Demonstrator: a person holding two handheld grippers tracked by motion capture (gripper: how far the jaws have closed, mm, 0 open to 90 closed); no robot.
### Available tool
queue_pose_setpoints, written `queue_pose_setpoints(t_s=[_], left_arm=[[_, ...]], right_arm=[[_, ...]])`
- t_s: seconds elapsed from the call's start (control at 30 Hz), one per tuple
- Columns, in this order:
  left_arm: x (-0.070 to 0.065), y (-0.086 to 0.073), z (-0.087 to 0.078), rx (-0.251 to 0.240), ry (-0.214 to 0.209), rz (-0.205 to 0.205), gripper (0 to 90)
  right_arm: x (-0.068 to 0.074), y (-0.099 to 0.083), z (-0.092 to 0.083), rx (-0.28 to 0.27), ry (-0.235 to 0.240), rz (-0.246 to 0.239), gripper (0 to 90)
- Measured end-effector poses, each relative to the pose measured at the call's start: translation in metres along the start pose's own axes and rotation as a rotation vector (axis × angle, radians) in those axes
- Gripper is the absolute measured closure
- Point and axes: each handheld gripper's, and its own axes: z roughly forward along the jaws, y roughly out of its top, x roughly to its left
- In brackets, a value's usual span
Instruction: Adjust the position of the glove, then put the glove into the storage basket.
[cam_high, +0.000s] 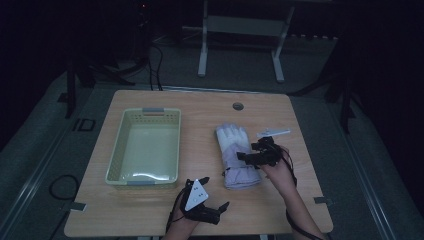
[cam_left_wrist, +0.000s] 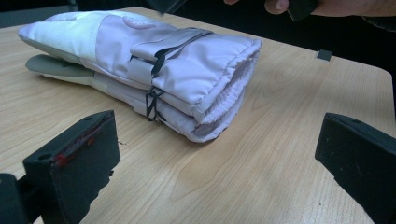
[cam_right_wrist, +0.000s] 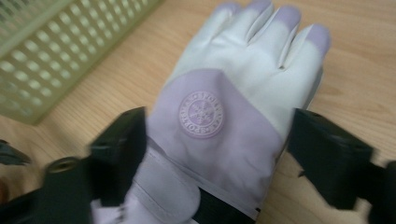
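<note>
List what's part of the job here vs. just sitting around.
In the job:
- pair of stacked lilac-and-white gloves
- right gripper, open, jaws on either side of the top glove
- left gripper, open, aimed at the glove cuffs
- green basket, probably the destination

Lying about:
- metal frame legs on the floor
</note>
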Motion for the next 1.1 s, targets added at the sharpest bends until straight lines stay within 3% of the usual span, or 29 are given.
queue_pose_setpoints(t_s=[0.1, 0.2, 0.37, 0.4, 0.5, 0.63, 0.73, 0.9, 0.97, 1.03, 1.1], left_arm=[[0.001, 0.000, 0.000, 0.002, -0.001, -0.005, 0.0], [0.001, 0.000, 0.000, 0.002, 0.000, -0.008, 0.0], [0.001, 0.000, 0.000, 0.003, 0.000, -0.013, 0.0], [0.001, 0.000, 0.000, 0.003, 0.000, -0.014, 0.0], [0.002, 0.000, 0.000, 0.004, 0.006, -0.022, 0.0], [0.003, 0.001, 0.002, 0.018, 0.043, -0.047, 0.0], [0.007, 0.002, 0.005, 0.032, 0.020, -0.083, 0.0], [0.005, 0.009, 0.006, 0.063, -0.006, -0.053, 0.0], [0.001, 0.022, 0.006, 0.047, -0.012, -0.028, 0.0], [0.000, 0.034, 0.007, 0.050, 0.001, -0.014, 0.0], [0.002, 0.045, 0.010, 0.056, -0.012, -0.020, 0.0]], right_arm=[[-0.008, -0.007, -0.008, -0.052, -0.017, -0.055, 15.1], [-0.015, -0.012, -0.013, -0.090, 0.001, -0.077, 15.5], [-0.020, -0.021, -0.020, -0.136, -0.059, -0.193, 15.6], [-0.021, -0.022, -0.022, -0.119, -0.063, -0.199, 16.5], [-0.025, -0.027, -0.024, -0.087, -0.003, -0.178, 16.1], [-0.029, -0.034, -0.028, -0.094, -0.011, -0.175, 14.0], [-0.033, -0.036, -0.033, -0.097, -0.032, -0.175, 13.3], [-0.039, -0.037, -0.042, -0.105, -0.027, -0.167, 12.9], [-0.042, -0.038, -0.051, -0.173, -0.070, -0.238, 14.4], [-0.043, -0.038, -0.056, -0.220, -0.080, -0.266, 14.4], [-0.044, -0.038, -0.059, -0.217, -0.079, -0.271, 14.1]])
